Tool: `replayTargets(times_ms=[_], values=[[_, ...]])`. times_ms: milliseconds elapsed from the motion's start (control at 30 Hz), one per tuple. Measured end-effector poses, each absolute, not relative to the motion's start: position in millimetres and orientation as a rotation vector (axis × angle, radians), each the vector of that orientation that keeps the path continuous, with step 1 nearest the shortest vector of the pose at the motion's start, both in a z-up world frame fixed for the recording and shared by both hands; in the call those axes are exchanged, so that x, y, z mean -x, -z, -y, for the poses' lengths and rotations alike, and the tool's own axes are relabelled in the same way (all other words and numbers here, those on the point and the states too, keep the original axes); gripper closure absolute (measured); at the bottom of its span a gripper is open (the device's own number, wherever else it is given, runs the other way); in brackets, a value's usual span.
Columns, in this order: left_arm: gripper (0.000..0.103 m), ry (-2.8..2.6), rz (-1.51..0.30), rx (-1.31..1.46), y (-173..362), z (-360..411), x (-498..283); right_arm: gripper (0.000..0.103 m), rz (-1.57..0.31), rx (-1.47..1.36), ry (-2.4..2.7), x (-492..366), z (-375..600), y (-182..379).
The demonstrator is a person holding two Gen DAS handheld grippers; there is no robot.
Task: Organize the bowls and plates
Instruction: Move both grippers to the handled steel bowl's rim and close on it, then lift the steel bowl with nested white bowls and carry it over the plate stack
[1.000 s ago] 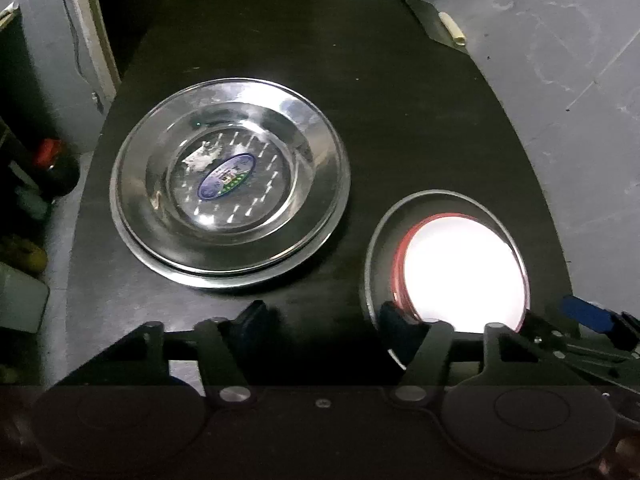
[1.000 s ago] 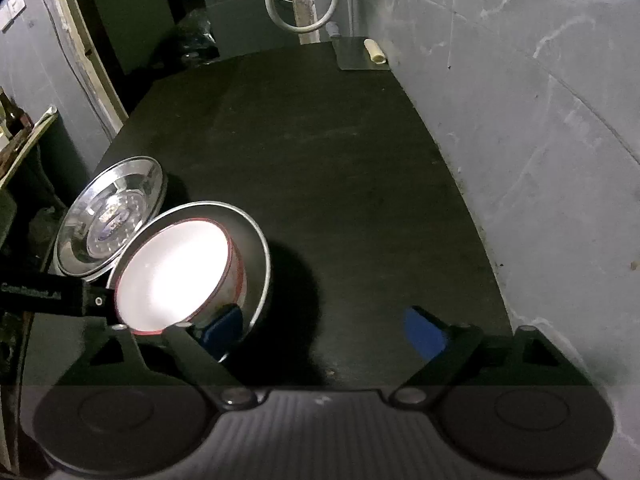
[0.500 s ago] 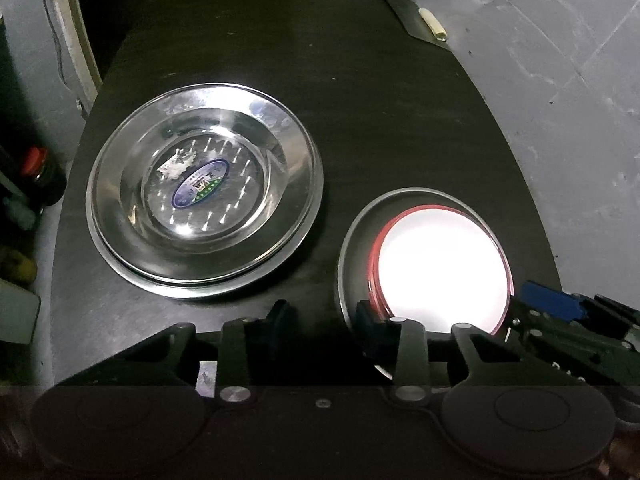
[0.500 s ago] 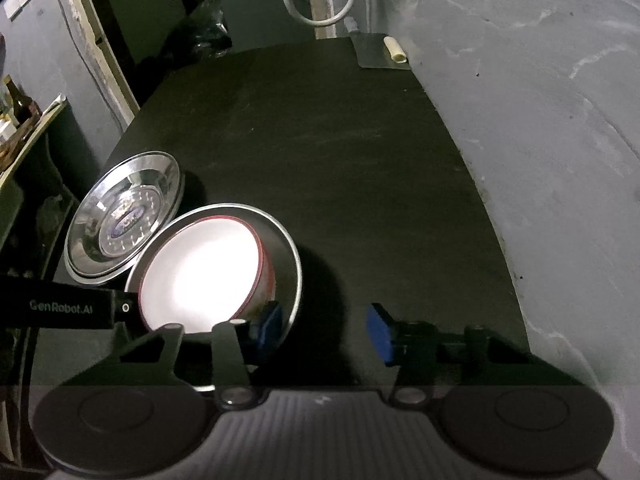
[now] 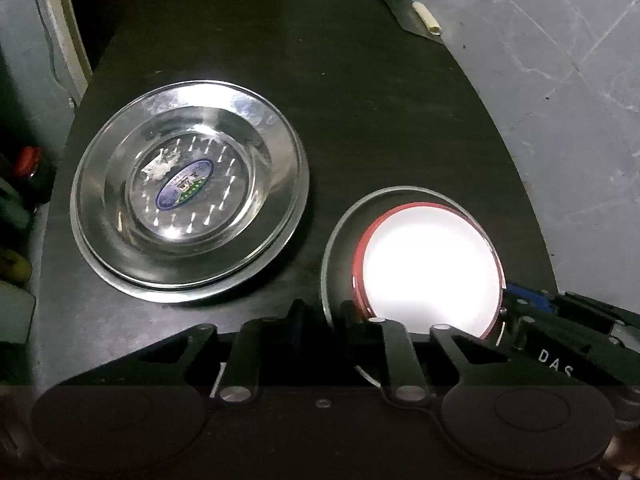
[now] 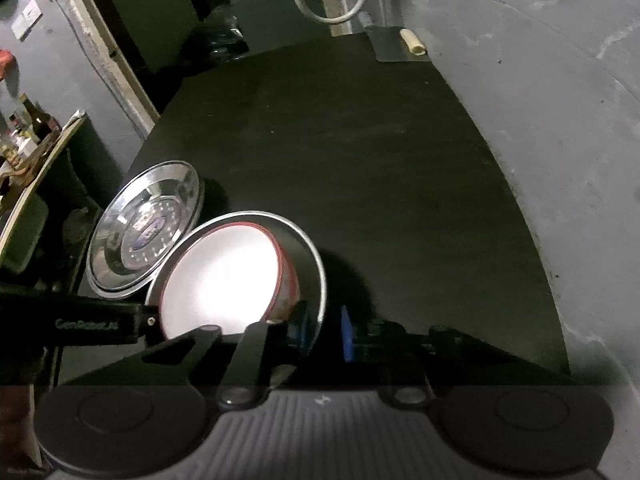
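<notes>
A: What holds what on the table [image 5: 360, 92]?

B: Two stacks. On the left, steel plates [image 5: 188, 216] nested one in another, with an oval sticker in the top one's well. To their right, a steel bowl [image 5: 340, 240] with a red bowl [image 5: 430, 264] sitting in it; its white inside is glared out, so I cannot tell whether anything lies in it.

A: And the claws?

B: Both are at the steel bowl. The left gripper [image 5: 322, 316] straddles its near-left rim, one finger outside and one inside, between the steel wall and the red bowl. Its jaws are closing, and the rim is between them. The right gripper [image 6: 323, 326] takes the opposite rim, with a blue pad [image 6: 347, 338] outside and the other finger inside. Its jaws have come together on that rim.

A: So the bowls sit between the two claws?

B: Yes, with each claw on its own side. The left view shows the right claw at the bowl's far-right edge.

A: Room to move?

B: The plates lie just beside the bowl, apart by a narrow strip in the left view. Beyond both stacks the dark top runs bare to the far end, where a cleaver [image 6: 394, 46] lies at the corner. The grey wall [image 6: 560, 120] runs along the right edge, and shelves of clutter stand off the left edge.
</notes>
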State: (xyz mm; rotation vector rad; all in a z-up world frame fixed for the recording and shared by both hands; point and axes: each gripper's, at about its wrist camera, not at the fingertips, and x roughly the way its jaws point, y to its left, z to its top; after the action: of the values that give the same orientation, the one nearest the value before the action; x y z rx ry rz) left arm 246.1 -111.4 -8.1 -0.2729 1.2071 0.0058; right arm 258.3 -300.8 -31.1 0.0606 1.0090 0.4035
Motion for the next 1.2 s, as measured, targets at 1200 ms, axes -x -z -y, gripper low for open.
replayTargets(times_ms=[1200], values=[[0.091,0.032,-1.192,0.262,7,118,-244,0.091,-1.013,-0.184,-0.411,-251,314,34]])
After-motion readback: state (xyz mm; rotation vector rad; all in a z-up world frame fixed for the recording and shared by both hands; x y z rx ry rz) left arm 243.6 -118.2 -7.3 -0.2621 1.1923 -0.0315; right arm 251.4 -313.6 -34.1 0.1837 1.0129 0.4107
